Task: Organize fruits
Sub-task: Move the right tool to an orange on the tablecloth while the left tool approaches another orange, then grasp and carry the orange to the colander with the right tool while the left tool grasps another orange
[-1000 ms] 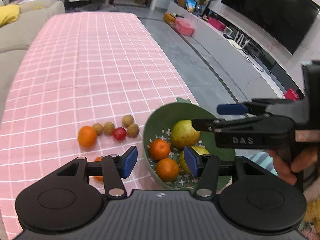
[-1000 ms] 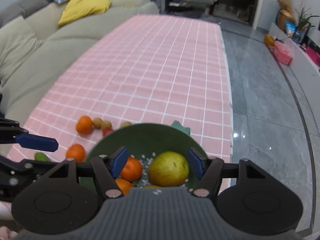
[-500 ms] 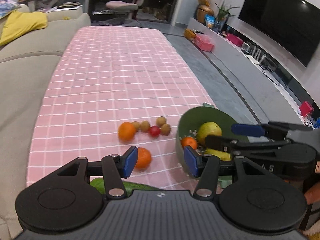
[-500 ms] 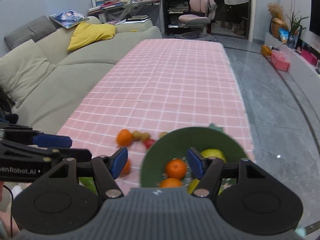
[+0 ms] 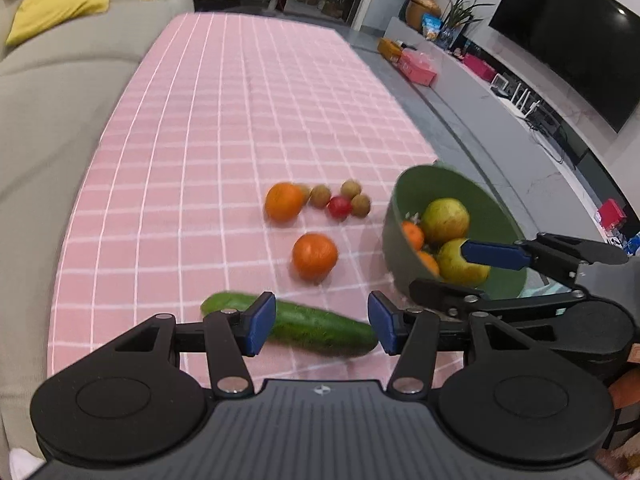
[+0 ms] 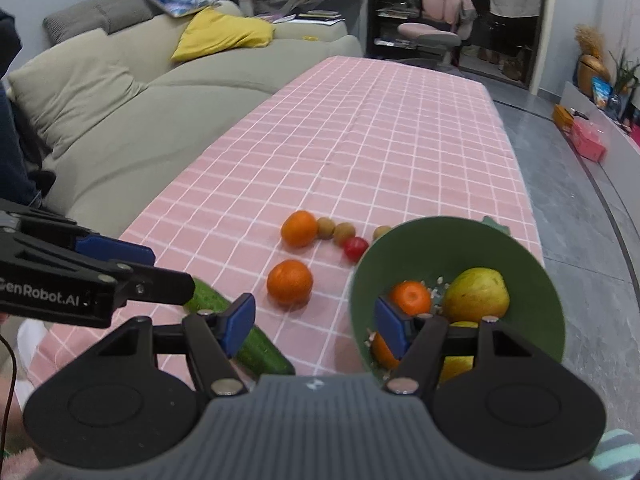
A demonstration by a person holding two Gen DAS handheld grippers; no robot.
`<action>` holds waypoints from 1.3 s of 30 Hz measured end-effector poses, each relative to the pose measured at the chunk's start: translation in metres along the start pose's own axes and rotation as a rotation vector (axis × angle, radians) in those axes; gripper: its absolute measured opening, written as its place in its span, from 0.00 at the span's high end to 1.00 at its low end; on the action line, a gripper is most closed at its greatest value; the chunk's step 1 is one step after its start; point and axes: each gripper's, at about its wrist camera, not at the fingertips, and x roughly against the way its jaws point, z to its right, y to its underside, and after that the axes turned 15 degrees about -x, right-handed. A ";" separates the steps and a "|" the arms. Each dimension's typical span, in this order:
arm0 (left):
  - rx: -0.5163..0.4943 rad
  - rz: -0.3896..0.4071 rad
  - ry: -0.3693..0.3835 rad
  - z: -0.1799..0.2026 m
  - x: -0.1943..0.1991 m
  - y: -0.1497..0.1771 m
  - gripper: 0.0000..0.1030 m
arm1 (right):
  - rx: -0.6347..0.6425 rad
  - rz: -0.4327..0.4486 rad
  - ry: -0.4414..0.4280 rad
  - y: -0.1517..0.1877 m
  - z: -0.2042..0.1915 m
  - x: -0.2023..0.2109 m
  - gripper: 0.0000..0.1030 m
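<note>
A green bowl [image 5: 404,196] [image 6: 472,240] at the table's near right holds two yellow-green pears [image 5: 445,220] [image 6: 476,295] and oranges [image 6: 410,297]. On the pink checked cloth lie two oranges [image 5: 315,256] [image 5: 283,202] [image 6: 289,282], a red tomato [image 5: 339,207] [image 6: 355,248], several small brown fruits [image 5: 320,195] [image 6: 343,232] and a cucumber [image 5: 312,325] [image 6: 256,344]. My left gripper [image 5: 322,322] is open just above the cucumber. My right gripper [image 6: 315,320] is open, with its right finger over the bowl's near rim.
A beige sofa [image 6: 120,92] with a yellow cushion [image 6: 224,34] runs along the table's left side. Grey floor [image 6: 560,168], a low TV bench [image 5: 480,80] and a television [image 5: 568,36] are to the right. The pink checked cloth [image 5: 240,100] stretches far ahead.
Both grippers have pulled back and up from the bowl toward the near table edge. The cucumber and the nearer orange have come into view. Both stay open.
</note>
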 end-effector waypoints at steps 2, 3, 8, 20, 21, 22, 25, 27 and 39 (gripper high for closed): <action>0.020 -0.010 -0.008 -0.005 -0.004 0.003 0.40 | 0.011 -0.005 -0.012 0.001 -0.001 -0.004 0.38; 0.030 -0.012 -0.007 -0.008 -0.006 0.004 0.41 | 0.019 -0.003 -0.020 0.001 -0.002 -0.006 0.39; 0.041 -0.026 -0.030 -0.016 -0.014 0.003 0.45 | 0.092 0.012 -0.054 0.001 -0.011 -0.015 0.44; -0.047 -0.079 -0.096 -0.025 -0.042 -0.013 0.45 | 0.224 -0.057 -0.005 -0.012 -0.031 -0.079 0.57; -0.046 -0.081 -0.102 -0.026 -0.044 -0.014 0.45 | 0.231 -0.065 -0.006 -0.014 -0.032 -0.085 0.57; -0.045 -0.084 -0.109 -0.029 -0.045 -0.016 0.45 | 0.235 -0.072 -0.008 -0.015 -0.034 -0.091 0.57; -0.044 -0.087 -0.120 -0.035 -0.050 -0.020 0.45 | 0.266 -0.089 -0.003 -0.016 -0.040 -0.106 0.57; -0.038 -0.094 -0.122 -0.039 -0.053 -0.021 0.45 | 0.288 -0.101 0.013 -0.015 -0.042 -0.114 0.57; 0.004 -0.118 -0.105 -0.053 -0.070 -0.018 0.45 | 0.335 -0.132 0.037 -0.011 -0.045 -0.138 0.58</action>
